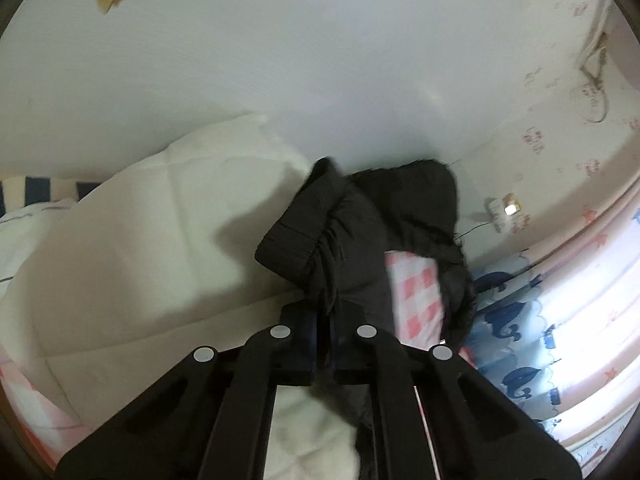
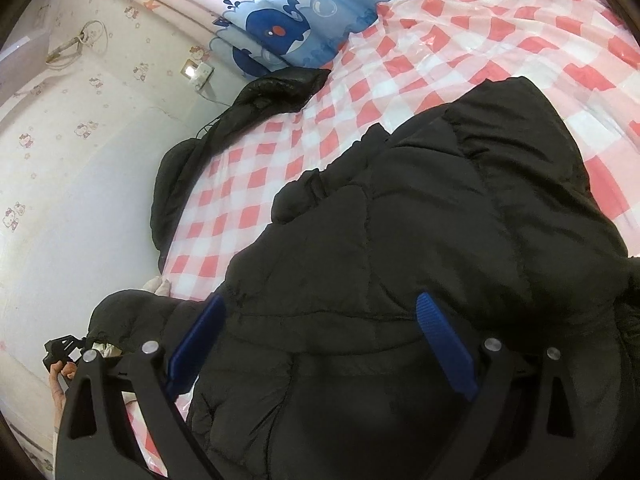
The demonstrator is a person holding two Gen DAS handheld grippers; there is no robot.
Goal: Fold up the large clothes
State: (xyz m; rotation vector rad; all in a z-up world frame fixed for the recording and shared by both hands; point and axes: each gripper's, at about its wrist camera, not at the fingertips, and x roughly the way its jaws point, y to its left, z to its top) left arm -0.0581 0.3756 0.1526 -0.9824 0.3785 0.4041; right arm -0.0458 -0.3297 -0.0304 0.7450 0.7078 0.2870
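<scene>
With the left gripper [image 1: 325, 320] clamped on the black puffer jacket's [image 2: 420, 240] sleeve [image 1: 304, 224], lift it clear and lay it flat across the jacket's body — the right gripper [image 2: 324, 344], jaws wide over that body, should pin it.

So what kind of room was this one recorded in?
Most likely a bedroom, perhaps a child's. A black puffer jacket lies on a bed with a red-and-white checked cover, beside a white quilt, a whale-print curtain and cartoon-cat wallpaper.

white quilt [image 1: 132, 240], whale curtain [image 2: 288, 20], checked sheet [image 2: 460, 40]
</scene>
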